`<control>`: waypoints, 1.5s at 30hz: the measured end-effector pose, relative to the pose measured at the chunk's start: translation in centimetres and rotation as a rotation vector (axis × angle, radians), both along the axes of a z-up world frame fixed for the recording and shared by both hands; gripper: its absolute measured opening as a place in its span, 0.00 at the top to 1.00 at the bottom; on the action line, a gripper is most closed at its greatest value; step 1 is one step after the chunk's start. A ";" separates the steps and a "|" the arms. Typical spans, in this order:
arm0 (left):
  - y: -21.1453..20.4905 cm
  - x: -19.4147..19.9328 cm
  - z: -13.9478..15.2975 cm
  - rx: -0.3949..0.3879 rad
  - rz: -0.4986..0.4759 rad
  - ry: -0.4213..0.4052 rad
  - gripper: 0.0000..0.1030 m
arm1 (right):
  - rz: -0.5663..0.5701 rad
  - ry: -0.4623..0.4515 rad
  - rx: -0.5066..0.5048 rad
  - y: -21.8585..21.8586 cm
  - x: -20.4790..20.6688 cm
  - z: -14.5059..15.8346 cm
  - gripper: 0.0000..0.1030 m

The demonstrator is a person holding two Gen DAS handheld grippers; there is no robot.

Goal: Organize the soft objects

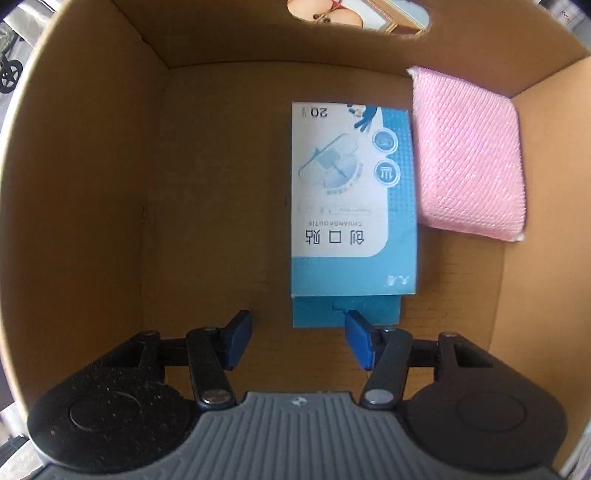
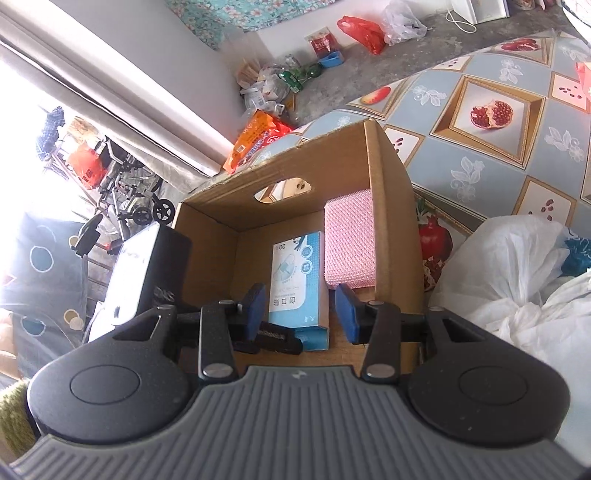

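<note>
**A:** we're pretty sure this is someone's home, a lived-in room, not a lab or shop. Check the tablecloth (image 2: 491,155) with the pomegranate pictures and little flower prints.

**B:** yeah, same read here. We also see plastic bags (image 2: 364,31) and food packets (image 2: 258,138) dumped on a bare concrete floor (image 2: 369,70) by the wall, a flowery curtain (image 2: 236,16) up top, and a folded wheelchair (image 2: 136,188) by the bright doorway.

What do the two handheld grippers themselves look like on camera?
Both match: the left gripper and right gripper have blue pads on black linkage arms with silver pivot screws, round black housings on each side, and a ribbed grey body bearing a small white logo.
</note>
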State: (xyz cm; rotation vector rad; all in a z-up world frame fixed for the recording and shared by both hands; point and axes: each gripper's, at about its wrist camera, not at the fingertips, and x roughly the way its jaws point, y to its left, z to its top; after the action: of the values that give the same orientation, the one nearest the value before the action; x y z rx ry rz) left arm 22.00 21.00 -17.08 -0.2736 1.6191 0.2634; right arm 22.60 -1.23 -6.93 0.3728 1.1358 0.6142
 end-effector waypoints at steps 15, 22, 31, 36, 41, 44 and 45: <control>-2.7 2.7 1.7 0.113 -0.188 -0.158 0.43 | -0.017 -0.001 0.001 -0.7 -0.7 -0.1 0.59; -1.9 0.7 3.9 0.129 -0.220 -0.099 0.42 | -0.016 -0.007 0.011 -2.3 -0.7 0.4 0.58; 3.1 2.3 6.7 0.116 0.055 -0.161 0.40 | -0.011 -0.015 0.021 -2.1 -0.8 0.6 0.57; 4.7 3.4 6.4 -0.045 0.263 -0.212 0.34 | -0.008 -0.009 0.021 -1.8 -1.0 0.4 0.56; 4.4 5.3 5.0 -0.049 0.264 -0.226 0.32 | -0.015 -0.007 0.018 -1.7 -0.9 0.2 0.56; 3.8 5.5 4.6 -0.056 0.250 -0.226 0.31 | -0.025 -0.007 0.020 -1.8 -0.8 0.1 0.56; 3.7 5.6 4.3 -0.052 0.242 -0.232 0.31 | -0.028 -0.006 0.021 -1.9 -0.8 0.1 0.56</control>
State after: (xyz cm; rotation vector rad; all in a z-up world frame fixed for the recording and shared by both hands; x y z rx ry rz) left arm 27.56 24.69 -12.76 -0.5223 1.3648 0.3610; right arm 21.79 -3.14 -6.83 0.4043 1.1174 0.6023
